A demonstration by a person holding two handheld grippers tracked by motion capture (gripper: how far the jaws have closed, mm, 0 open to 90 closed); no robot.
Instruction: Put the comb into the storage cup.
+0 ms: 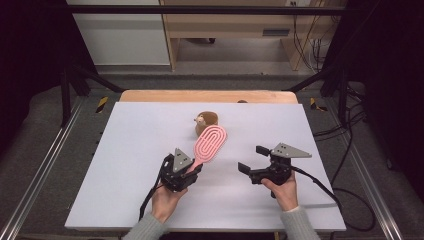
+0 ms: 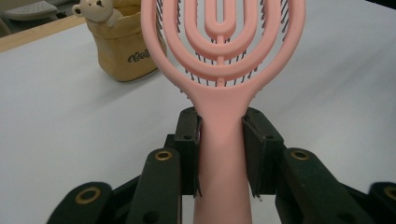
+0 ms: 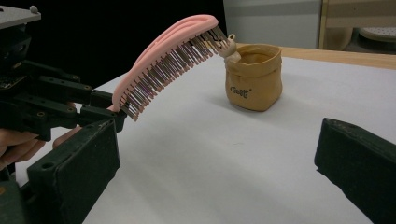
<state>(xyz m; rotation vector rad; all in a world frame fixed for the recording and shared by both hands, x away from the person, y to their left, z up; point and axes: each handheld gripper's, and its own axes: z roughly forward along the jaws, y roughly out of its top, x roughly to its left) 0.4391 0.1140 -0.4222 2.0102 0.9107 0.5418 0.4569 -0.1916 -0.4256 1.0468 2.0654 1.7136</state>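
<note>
Midair, left tongs (image 1: pixel 192 167) clamp the pink hairbrush (image 1: pixel 210 142) near the pouch (image 1: pixel 206 121); right tongs (image 1: pixel 252 160) gape wide

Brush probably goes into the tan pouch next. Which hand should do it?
Left. The left gripper is already shut on the pink hairbrush handle, head raised toward the tan pouch. The right gripper is open, holding nothing.

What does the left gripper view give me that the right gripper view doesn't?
Left gripper view alone: the left claw shut on the pink brush's handle, seen from the back of the brush. Right gripper view alone: the brush's bristles from the side, its head raised off the white table, and the right claw wide open. Both: the tan pouch with its bear figure.
</note>
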